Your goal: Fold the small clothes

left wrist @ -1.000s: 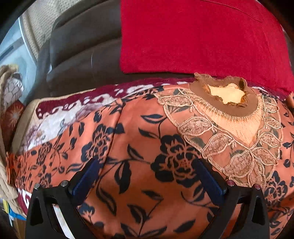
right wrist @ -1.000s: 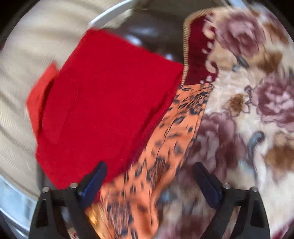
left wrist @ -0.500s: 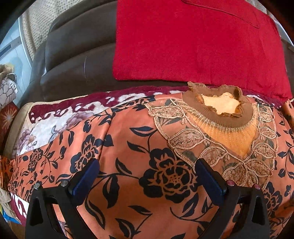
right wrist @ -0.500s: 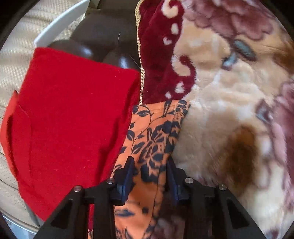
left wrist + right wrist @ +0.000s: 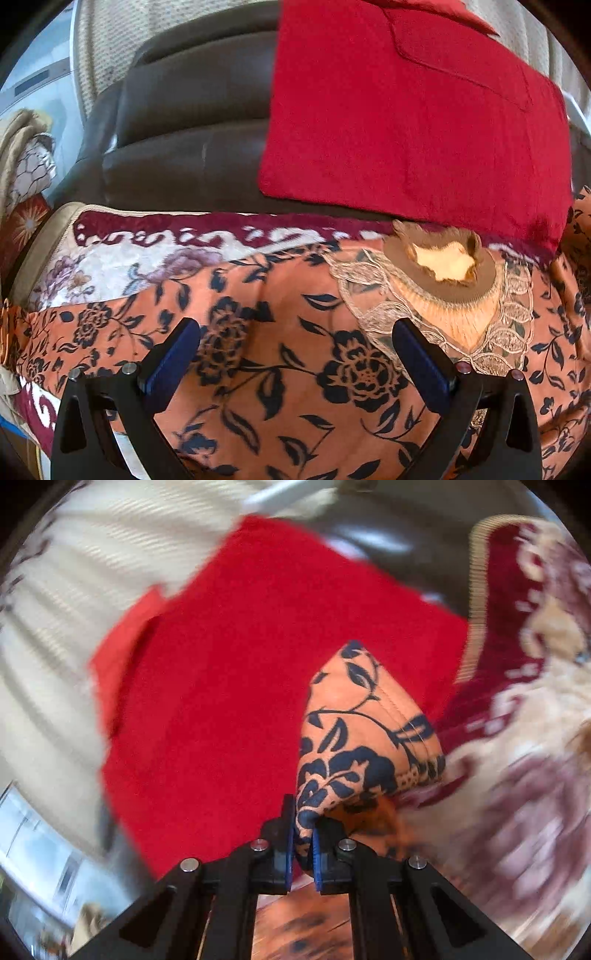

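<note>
An orange garment (image 5: 295, 354) with dark blue flowers and a lace neckline (image 5: 443, 273) lies spread on a floral blanket (image 5: 122, 258). My left gripper (image 5: 295, 350) hovers over its chest, jaws wide apart, nothing between the pads. In the right wrist view my right gripper (image 5: 303, 849) is shut on a sleeve end (image 5: 362, 738) of the same orange garment, which stands up lifted above the blanket (image 5: 535, 738). The hem of the garment is out of view.
A folded red cloth (image 5: 413, 122) rests on a dark leather sofa back (image 5: 192, 110) behind the garment; it also fills the middle of the right wrist view as red cloth (image 5: 229, 686). Cream curtain (image 5: 55, 627) hangs behind.
My right gripper closed on the orange sleeve end and lifted it off the blanket. The left gripper rose slightly and stayed open over the garment.
</note>
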Demonstrator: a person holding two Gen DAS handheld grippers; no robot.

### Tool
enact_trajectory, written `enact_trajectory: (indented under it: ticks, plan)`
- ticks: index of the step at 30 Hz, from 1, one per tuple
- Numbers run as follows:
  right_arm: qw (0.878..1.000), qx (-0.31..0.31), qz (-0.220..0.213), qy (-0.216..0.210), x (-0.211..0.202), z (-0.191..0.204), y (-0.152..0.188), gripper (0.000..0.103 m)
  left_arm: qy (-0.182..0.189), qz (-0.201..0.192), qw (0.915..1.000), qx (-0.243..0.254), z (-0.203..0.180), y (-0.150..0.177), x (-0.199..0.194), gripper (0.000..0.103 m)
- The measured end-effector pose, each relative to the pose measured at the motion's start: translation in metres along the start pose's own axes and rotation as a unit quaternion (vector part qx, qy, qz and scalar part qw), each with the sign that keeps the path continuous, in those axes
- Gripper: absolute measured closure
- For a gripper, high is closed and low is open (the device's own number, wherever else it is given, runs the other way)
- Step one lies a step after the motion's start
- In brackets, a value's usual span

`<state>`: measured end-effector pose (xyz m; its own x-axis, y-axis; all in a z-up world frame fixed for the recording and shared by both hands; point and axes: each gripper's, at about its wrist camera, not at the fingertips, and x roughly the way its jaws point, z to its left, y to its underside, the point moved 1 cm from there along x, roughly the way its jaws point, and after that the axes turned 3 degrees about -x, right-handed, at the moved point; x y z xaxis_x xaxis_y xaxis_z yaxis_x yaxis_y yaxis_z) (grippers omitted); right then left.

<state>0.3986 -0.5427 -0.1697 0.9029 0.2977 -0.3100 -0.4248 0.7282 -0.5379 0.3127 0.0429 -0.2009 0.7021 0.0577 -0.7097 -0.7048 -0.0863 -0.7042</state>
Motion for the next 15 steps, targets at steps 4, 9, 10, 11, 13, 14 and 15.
enact_trajectory:
  ticks: [4, 9, 10, 11, 13, 14, 15]
  plan:
    - [0.995, -0.053, 0.059, -0.065, 0.006, 0.080, 0.058, 0.095, 0.005, -0.004, 0.9996, -0.026, 0.023, -0.004, -0.011, 0.000]
    - [0.974, -0.091, 0.178, -0.102, 0.039, 0.143, 0.166, 0.090, 0.022, -0.010, 0.9984, -0.052, 0.052, -0.002, -0.027, 0.000]
    - [0.969, -0.098, 0.205, -0.098, 0.043, 0.151, 0.186, 0.090, 0.027, -0.010, 0.9980, -0.056, 0.058, -0.002, -0.030, 0.000]
    - [0.960, -0.098, 0.243, -0.096, 0.050, 0.158, 0.210, 0.090, 0.031, -0.009, 0.9977, -0.060, 0.062, 0.000, -0.031, 0.000]
    - [0.942, -0.075, 0.311, -0.104, 0.065, 0.161, 0.245, 0.089, 0.048, 0.000, 0.9965, -0.068, 0.068, 0.003, -0.034, 0.000]
    - [0.935, -0.067, 0.332, -0.104, 0.070, 0.156, 0.259, 0.089, 0.057, 0.004, 0.9958, -0.072, 0.069, 0.004, -0.035, 0.000]
    - [0.926, -0.057, 0.359, -0.106, 0.071, 0.160, 0.269, 0.089, 0.065, 0.008, 0.9951, -0.074, 0.069, 0.006, -0.035, 0.000]
